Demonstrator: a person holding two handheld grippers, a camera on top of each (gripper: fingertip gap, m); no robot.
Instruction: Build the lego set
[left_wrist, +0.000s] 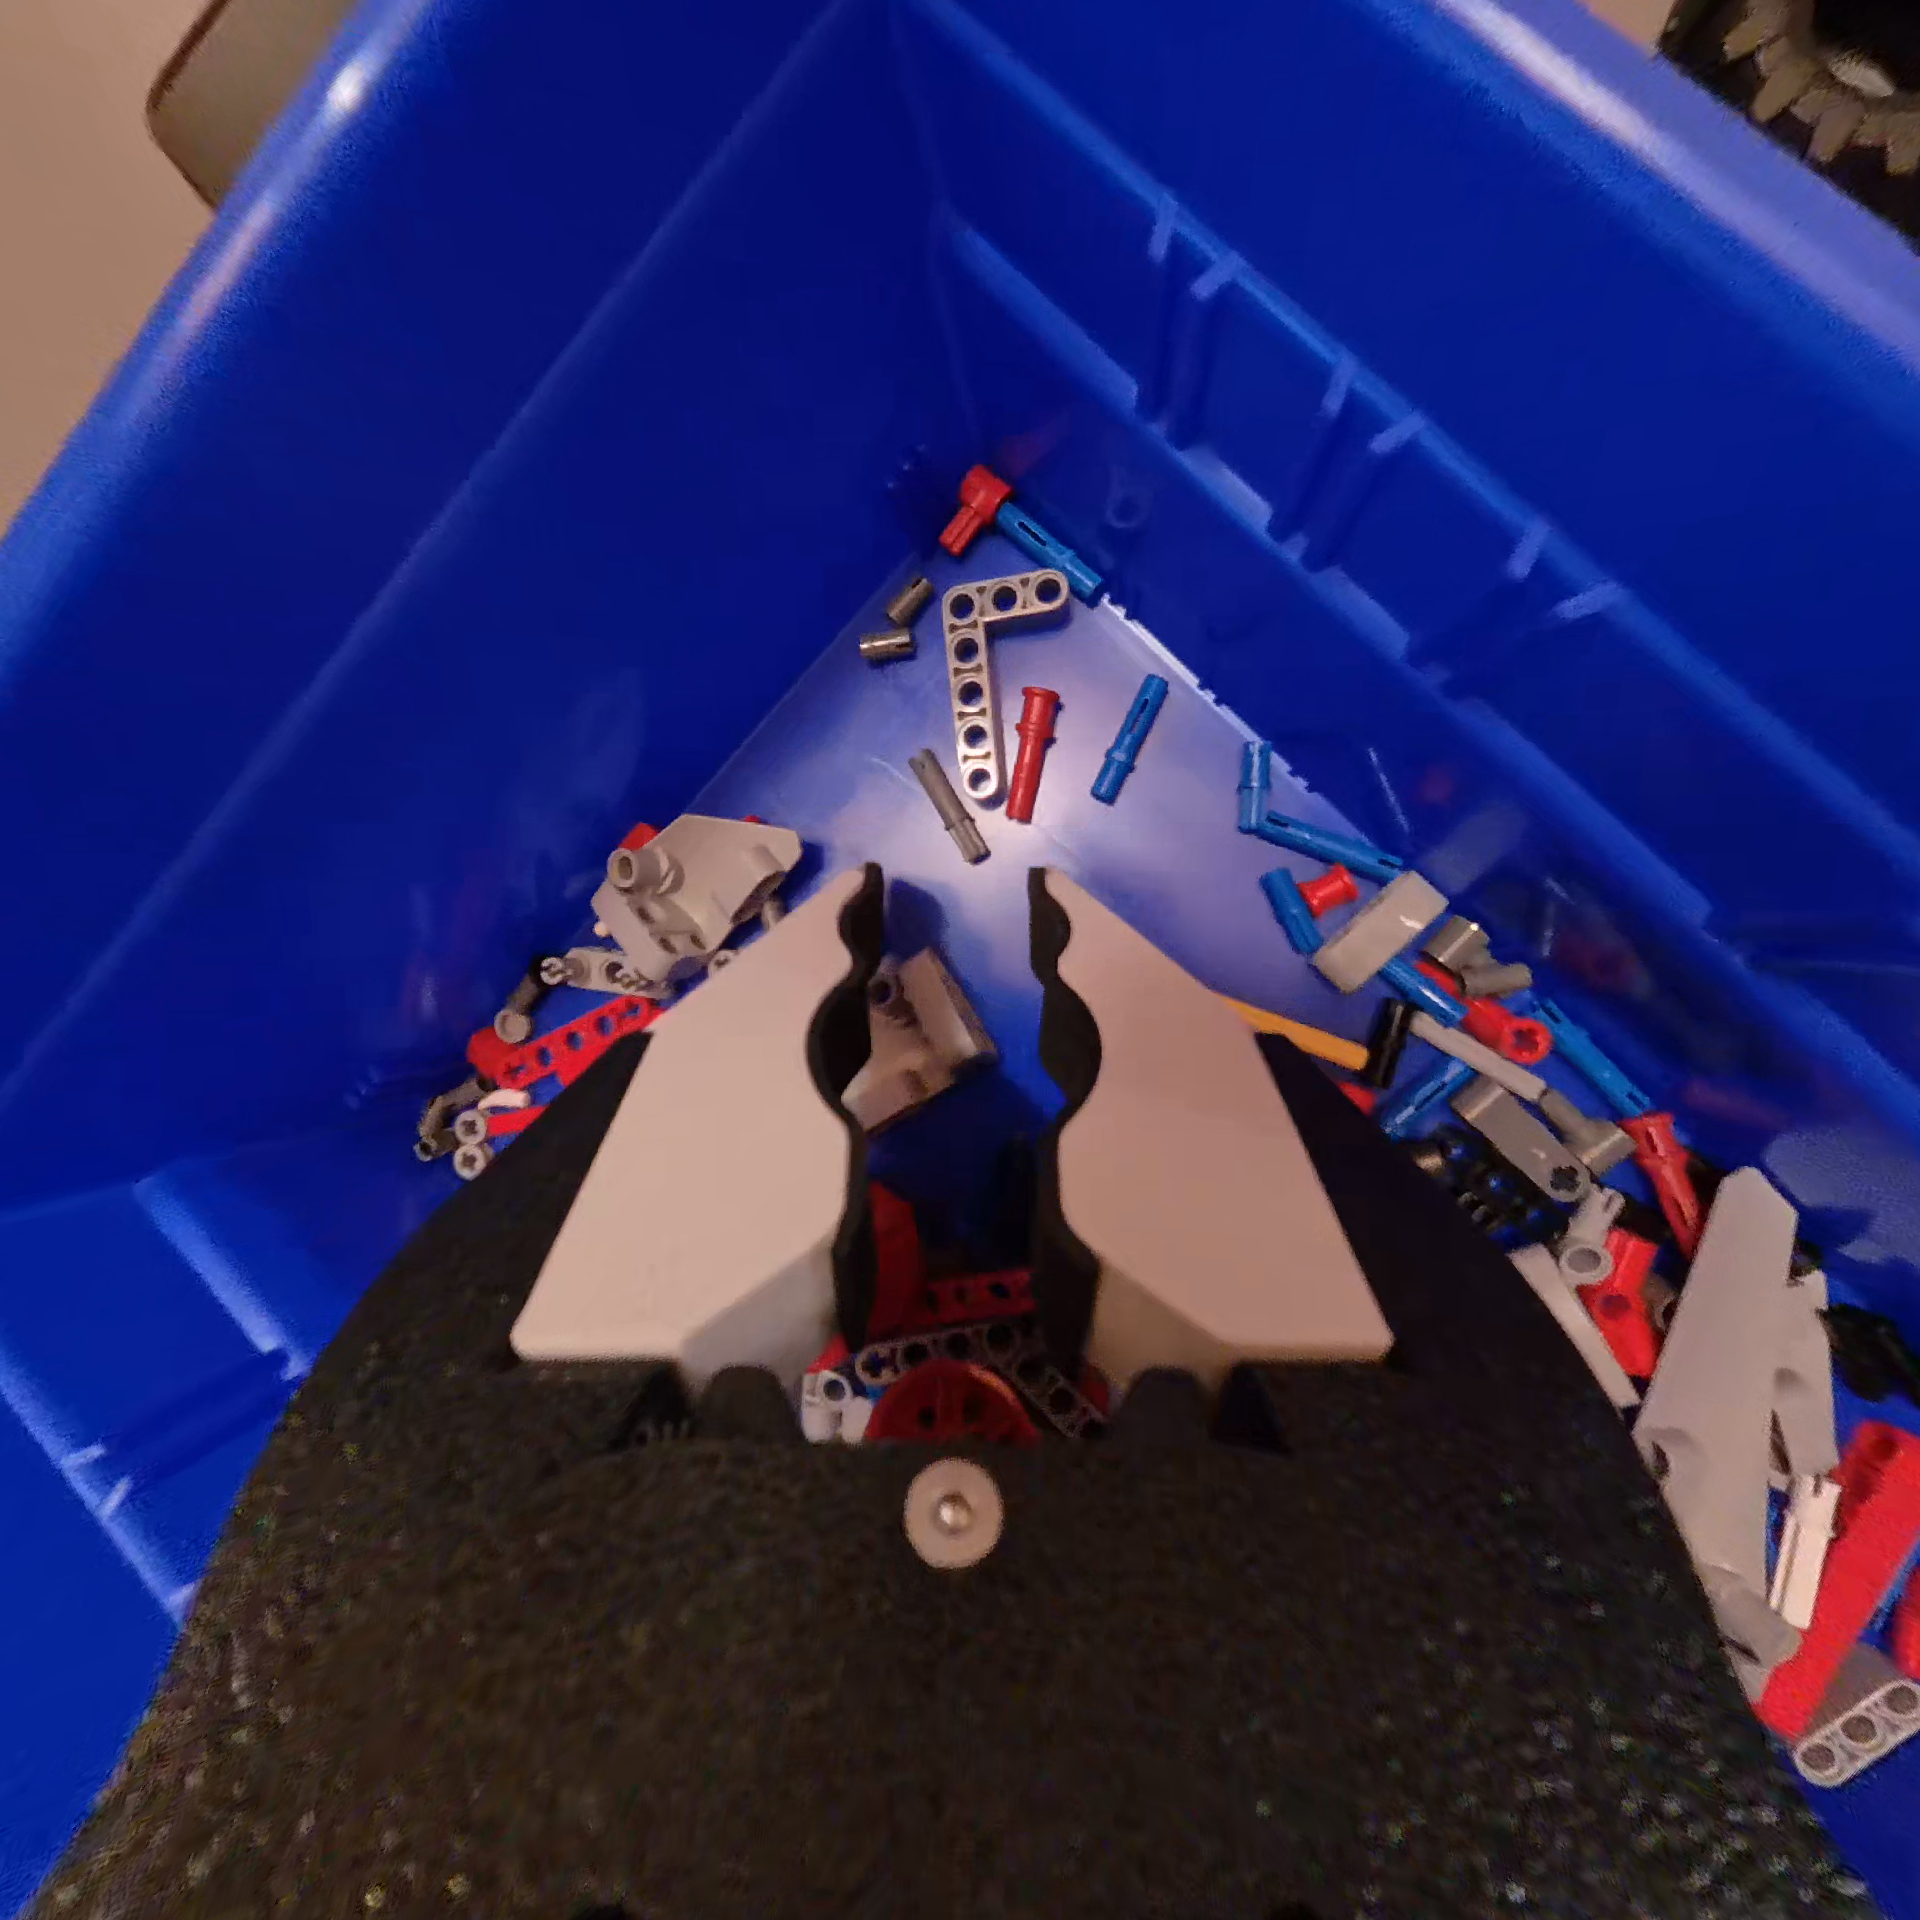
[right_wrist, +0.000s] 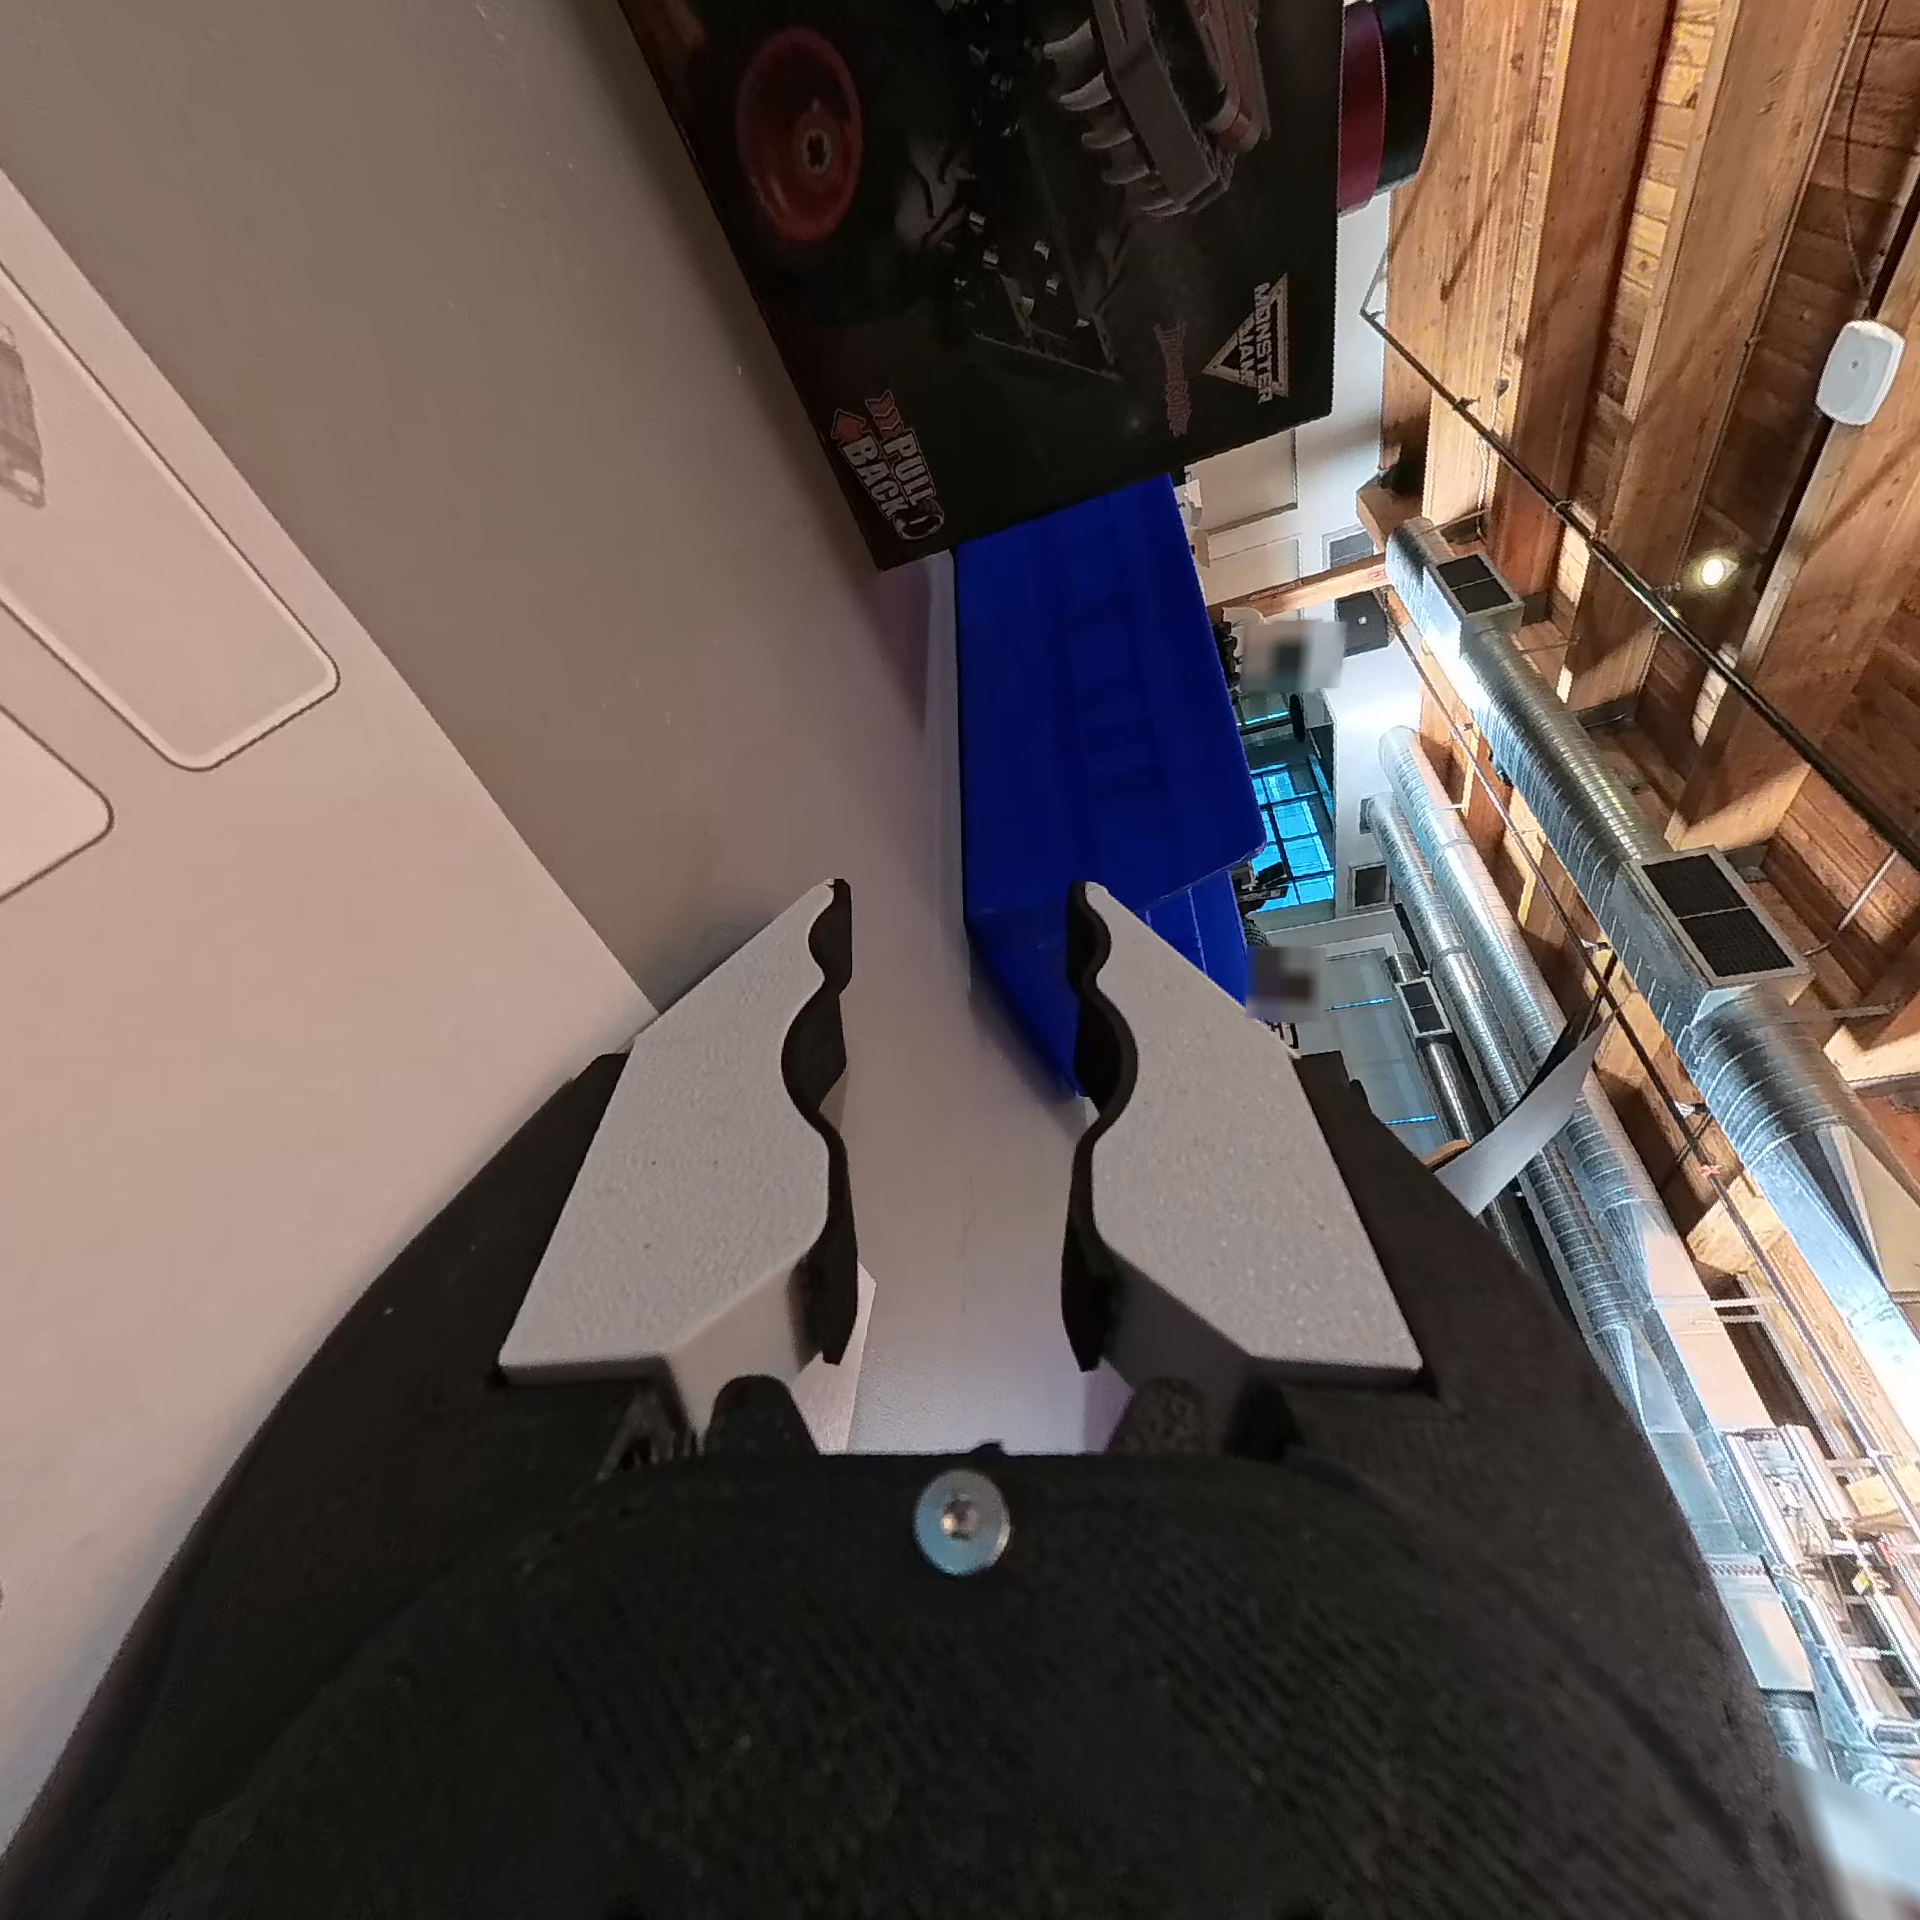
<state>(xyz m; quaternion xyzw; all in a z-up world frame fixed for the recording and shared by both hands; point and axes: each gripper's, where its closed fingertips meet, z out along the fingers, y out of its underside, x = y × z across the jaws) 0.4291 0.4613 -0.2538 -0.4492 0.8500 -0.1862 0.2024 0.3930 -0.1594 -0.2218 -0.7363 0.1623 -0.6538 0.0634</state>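
My left gripper (left_wrist: 954, 883) is open and empty, lowered into a blue bin (left_wrist: 520, 520) over loose lego pieces. A grey L-shaped beam (left_wrist: 982, 665), a red pin (left_wrist: 1031, 750), a blue pin (left_wrist: 1129, 736) and a dark grey pin (left_wrist: 948, 805) lie just beyond the fingertips. A grey flat piece (left_wrist: 920, 1029) lies between the fingers, below them. A red wheel hub (left_wrist: 951, 1403) and black beams show near the finger roots. My right gripper (right_wrist: 956, 899) is open and empty, held over the white table (right_wrist: 416, 520), pointing toward the blue bin (right_wrist: 1091, 748).
More red, blue and grey pieces pile along the bin's right wall (left_wrist: 1507, 1039) and left wall (left_wrist: 582, 1029). A large grey panel (left_wrist: 1735, 1371) leans at the right. The dark set box (right_wrist: 1039, 260) stands behind the bin. Instruction sheets (right_wrist: 125, 582) lie at the left. My right fingertips sit around 65 centimetres from my left ones. The left tips stand about 9 centimetres off the red wheel hub (left_wrist: 951, 1403).
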